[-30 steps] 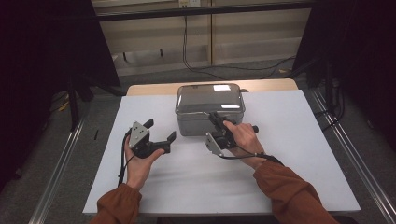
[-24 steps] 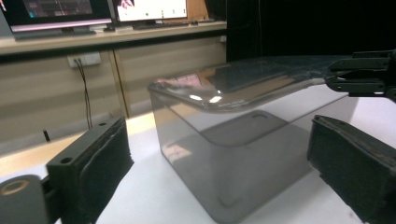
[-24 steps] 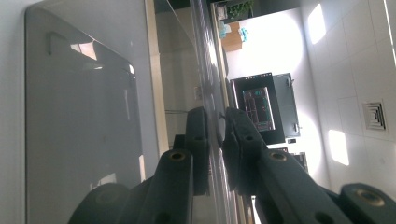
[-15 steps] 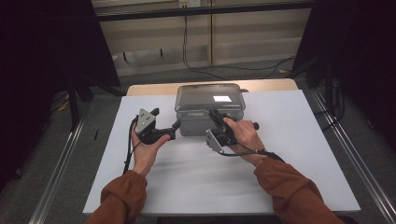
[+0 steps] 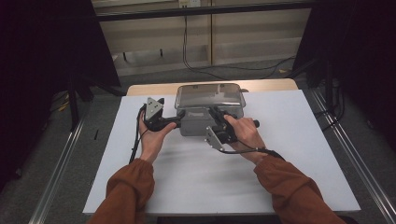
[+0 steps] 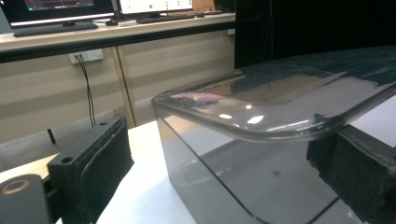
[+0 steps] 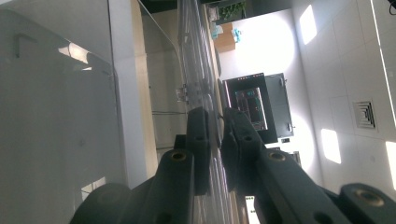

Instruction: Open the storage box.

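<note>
Left tool (image 5: 173,122): has moved in from open tabletop to the box's left end within the last second; its jaws are spread, one pad (image 6: 100,163) clear of the box's corner on one side, the other pad (image 6: 359,172) tucked under the lid's overhang on the far side of that corner.
Right tool (image 5: 216,113): stays where it was, pressed together on the lid's front rim; in the right gripper view the two jaws sit almost closed with the thin clear edge between them.
Box (image 5: 198,122): smoky grey plastic, standing at the far middle of the white tabletop (image 5: 289,154), apparently not shifted.
Lid (image 5: 209,94): clear, seated flat on the box, its rounded lip (image 6: 261,133) overhanging the wall.
What the change means: both tools are now at the box, so the left looks ready to steady or brace the body while the right lifts the lid.
Not yet done: lid appears seated, with no gap showing at the rim.
</note>
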Action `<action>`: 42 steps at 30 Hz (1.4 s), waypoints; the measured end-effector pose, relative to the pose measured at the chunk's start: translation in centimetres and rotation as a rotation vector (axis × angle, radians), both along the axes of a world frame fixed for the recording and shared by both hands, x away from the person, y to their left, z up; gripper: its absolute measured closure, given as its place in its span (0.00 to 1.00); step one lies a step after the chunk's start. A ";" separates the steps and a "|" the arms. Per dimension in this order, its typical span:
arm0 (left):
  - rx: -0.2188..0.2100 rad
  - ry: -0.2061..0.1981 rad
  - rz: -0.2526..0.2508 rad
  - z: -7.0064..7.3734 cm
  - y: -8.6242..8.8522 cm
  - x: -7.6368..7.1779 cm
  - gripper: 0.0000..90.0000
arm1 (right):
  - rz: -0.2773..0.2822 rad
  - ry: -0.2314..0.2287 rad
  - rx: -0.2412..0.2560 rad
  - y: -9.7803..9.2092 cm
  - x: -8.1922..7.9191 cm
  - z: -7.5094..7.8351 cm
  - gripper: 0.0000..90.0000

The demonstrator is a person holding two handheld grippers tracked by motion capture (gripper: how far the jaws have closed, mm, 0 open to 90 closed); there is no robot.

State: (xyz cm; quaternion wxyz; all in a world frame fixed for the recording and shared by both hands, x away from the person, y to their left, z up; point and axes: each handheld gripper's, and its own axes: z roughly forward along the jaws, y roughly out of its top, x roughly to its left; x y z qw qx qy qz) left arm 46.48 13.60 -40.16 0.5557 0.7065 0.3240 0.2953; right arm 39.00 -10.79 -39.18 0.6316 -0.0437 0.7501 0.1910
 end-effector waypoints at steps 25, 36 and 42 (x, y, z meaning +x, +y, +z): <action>0.027 -0.050 -0.021 0.1 -0.5 0.4 0.24 | -0.065 0.165 0.391 -3.3 0.7 0.3 0.41; 0.027 -0.046 -0.027 0.2 -0.8 0.5 0.24 | -0.115 0.417 0.729 -7.9 2.2 0.7 0.30; 0.027 -0.055 -0.037 0.4 -0.8 0.6 0.25 | -0.096 0.480 0.837 -9.2 2.8 0.6 0.23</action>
